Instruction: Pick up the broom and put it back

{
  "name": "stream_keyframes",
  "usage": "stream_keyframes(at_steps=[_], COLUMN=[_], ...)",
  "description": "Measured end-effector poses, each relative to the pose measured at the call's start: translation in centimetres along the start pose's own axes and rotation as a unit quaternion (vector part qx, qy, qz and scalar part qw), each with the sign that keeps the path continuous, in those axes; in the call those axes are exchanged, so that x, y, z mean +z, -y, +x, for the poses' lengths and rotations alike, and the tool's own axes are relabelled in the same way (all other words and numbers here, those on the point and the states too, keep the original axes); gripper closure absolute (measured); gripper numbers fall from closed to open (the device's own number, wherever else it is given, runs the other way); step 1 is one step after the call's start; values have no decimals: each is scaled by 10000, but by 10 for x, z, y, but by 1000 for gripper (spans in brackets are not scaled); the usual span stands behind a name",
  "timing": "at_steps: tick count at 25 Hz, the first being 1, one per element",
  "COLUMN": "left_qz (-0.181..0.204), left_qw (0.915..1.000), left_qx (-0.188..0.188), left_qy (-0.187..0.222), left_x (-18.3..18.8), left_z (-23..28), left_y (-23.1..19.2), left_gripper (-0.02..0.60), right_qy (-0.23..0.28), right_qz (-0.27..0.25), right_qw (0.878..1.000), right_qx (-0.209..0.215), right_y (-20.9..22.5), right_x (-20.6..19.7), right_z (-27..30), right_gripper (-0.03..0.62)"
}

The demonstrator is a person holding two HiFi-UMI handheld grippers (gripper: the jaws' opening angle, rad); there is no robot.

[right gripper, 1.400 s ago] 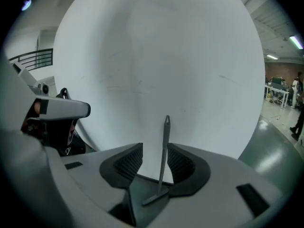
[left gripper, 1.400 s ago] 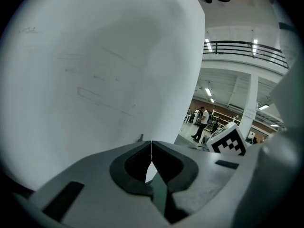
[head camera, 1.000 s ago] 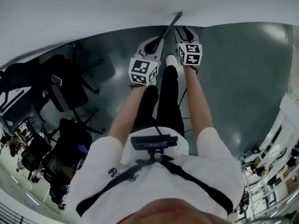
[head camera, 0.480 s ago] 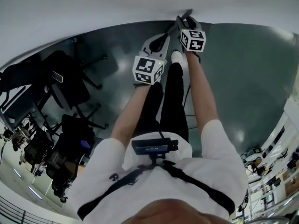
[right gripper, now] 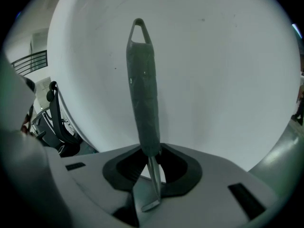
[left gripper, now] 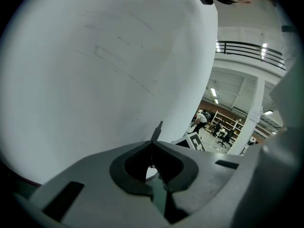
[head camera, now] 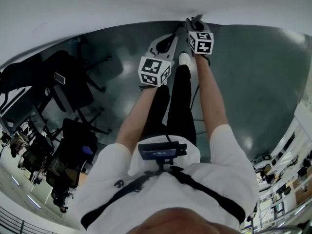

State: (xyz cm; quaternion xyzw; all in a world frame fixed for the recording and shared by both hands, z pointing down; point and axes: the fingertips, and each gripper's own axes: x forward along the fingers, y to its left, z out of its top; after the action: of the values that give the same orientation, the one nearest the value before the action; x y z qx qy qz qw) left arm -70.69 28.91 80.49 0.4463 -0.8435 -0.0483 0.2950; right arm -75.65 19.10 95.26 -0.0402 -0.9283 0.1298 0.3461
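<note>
Jaws of the right hand-held gripper (right gripper: 151, 151) have just been closing, and the broom (right gripper: 142, 89) is between them. In the right gripper view we see their tips pinched on the broom right where its grey grip sleeve ends and the thin metal shaft begins. The sleeve rises nearly upright beyond the tips, leaning slightly left, with a hanging loop at its top, and the white wall (right gripper: 223, 80) is close behind it. The bare shaft runs back down through the dark hollow between the jaws.

In the left gripper view, the left hand-held gripper (left gripper: 152, 144) has its jaws drawn together until the tips meet. A thin line that we take for the same shaft passes through the hollow behind them. This hand-held gripper faces the same white wall, and a corner of the other one's marker cube (left gripper: 194, 141) shows just to its right.

From the head view, both arms reach forward over the dark glossy floor (head camera: 253, 72) to where it meets the wall. The right hand-held gripper is the farther one, nearly at the wall, and the left sits lower and nearer, with the dark shaft slanting between them. Black office chairs (head camera: 68, 91) stand well off to the left.
</note>
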Motion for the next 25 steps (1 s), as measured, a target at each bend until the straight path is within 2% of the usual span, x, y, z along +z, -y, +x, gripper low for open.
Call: stream_keyframes(at_steps=[7,12,15,19,25], left_qz=[-89,-231,-265,-104,-39], left_qw=[9999,9995,9993,9990,9973], left_qx=[-49,-51,-40,-112,-68], left_qy=[136,199,275,432,734], left_x=[3,9,14,35,72], left_z=[-24,-54,-73,-97,-146], left_y=[11,20,24,34,49], left_gripper=[569,569,569,569,569], right_qy=[-126,-102,2,298,740], right_qz=[-231,-347,-508,-723,-754], right_qw=[9996,9991,9981,9955,9916], right_qx=[-39,-215,-342,-540,-750], right_y=[-26,-45,-58,-74,-103], right_x=[-19,-11,2,37,85], right_z=[-41,-79,-104,-144,-220], right_gripper=[497,497,499,499,499])
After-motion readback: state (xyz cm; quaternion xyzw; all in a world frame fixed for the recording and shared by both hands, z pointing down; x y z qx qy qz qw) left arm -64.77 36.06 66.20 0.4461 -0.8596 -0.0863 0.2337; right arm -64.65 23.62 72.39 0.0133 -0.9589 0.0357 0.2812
